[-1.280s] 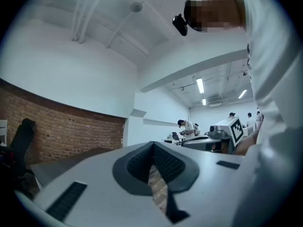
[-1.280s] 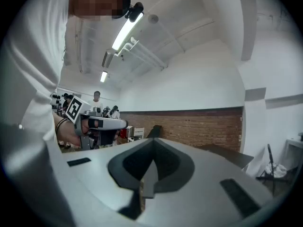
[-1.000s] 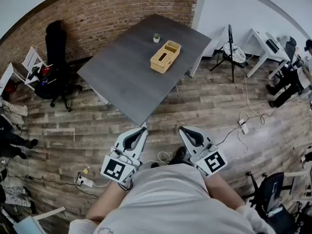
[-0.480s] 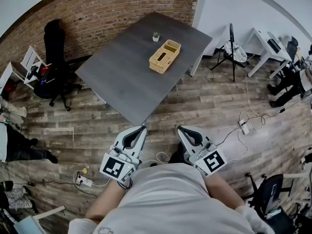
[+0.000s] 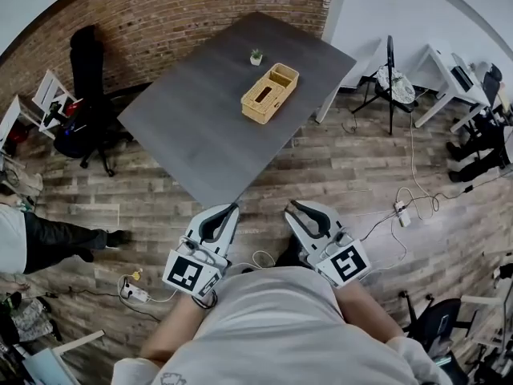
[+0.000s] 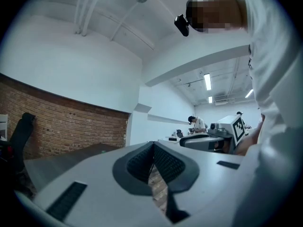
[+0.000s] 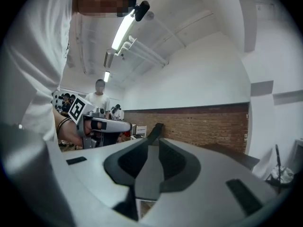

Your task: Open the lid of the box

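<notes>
Box [image 5: 269, 93] lies well beyond left tongs [image 5: 235, 208] and right tongs [image 5: 290, 207].

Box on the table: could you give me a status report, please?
Left tool shut, empty; right tool just opening, empty. Wooden box on table, out of reach, untouched. Potted plant behind it, apart.

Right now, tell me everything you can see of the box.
The box is a pale tan rectangle, wood or wicker by its look; too small to tell which. Its top shows a dark slot in the nearer part and an open compartment at the far end. The lid looks shut. It lies flat, slantwise, on the far half of the dark grey table, just this side of a small potted plant. Only the table touches it.
</notes>
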Available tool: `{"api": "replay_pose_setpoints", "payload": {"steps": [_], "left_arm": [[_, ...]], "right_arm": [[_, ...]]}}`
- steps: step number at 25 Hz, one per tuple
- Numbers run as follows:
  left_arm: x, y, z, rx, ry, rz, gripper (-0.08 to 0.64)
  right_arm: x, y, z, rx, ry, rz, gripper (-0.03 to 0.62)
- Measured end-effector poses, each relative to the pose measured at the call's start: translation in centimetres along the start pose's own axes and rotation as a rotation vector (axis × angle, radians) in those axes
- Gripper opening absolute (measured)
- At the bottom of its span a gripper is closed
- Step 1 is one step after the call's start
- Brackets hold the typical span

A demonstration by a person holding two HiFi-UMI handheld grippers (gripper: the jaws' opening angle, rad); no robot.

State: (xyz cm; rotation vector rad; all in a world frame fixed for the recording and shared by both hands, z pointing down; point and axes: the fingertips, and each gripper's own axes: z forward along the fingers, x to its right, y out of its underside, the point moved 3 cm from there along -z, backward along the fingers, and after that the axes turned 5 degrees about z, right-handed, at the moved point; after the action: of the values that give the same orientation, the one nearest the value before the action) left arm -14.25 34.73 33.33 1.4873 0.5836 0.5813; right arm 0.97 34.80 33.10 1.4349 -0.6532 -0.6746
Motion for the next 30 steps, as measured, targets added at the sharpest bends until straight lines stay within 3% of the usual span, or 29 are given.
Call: {"api": "replay_pose_setpoints", "payload": {"steps": [8,17,30], "left_arm": [[-1.1,0.9,7.6,-0.036,-0.032,-0.016,0.011],[-0.5,2.0,15.8,-0.079,-0.047,-0.028,0.011],[2.7,2.1,26.2,-0.101,-0.022,-0.013,0.011]], "right_arm": [[8.0,0.9,1.4,-0.032,-0.049,0.05,0.141],[16.2,1.9,0.9,-0.046,-0.086,0.086,0.174],[24.4,2.9,-2.2,-0.013,-0.126,0.139,0.196]]}}
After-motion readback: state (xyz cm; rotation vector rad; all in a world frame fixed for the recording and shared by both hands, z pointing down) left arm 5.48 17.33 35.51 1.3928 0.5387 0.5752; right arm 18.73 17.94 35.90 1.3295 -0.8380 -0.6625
